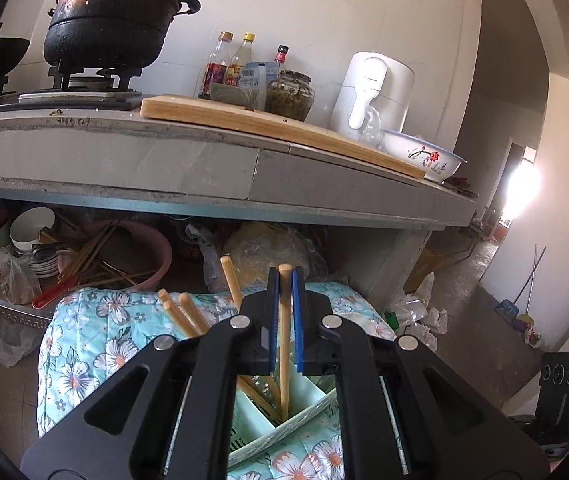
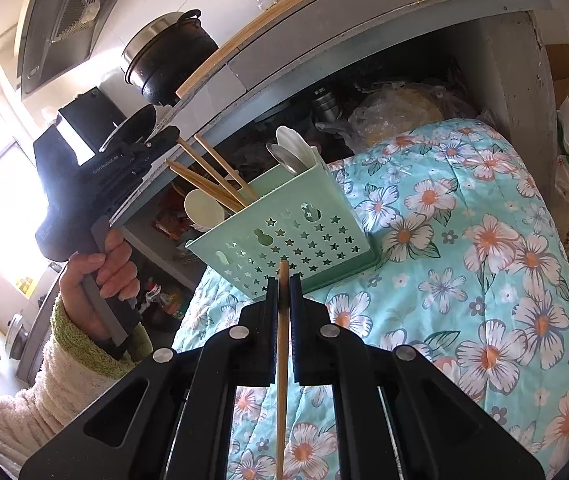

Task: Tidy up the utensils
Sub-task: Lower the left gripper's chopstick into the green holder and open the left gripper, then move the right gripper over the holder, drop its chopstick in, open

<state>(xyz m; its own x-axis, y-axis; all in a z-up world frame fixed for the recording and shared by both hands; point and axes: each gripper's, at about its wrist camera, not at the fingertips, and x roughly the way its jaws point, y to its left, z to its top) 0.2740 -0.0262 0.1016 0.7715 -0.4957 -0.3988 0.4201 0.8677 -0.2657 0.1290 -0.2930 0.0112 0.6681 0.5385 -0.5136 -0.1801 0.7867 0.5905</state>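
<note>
Floral turquoise quilt [image 2: 464, 240] below a grey worktop [image 1: 204, 168], mint-green perforated plastic utensil holder [image 2: 296, 236] on it, left hand-held gripper [image 1: 285, 292] clamping a wooden chopstick [image 1: 284, 344] standing in the holder, right hand-held gripper [image 2: 283, 296] pinching another wooden chopstick [image 2: 282, 360] just short of the holder's wall.

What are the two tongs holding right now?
Left tongs: closed on a chopstick standing in the green holder.
Right tongs: closed on another chopstick.
</note>
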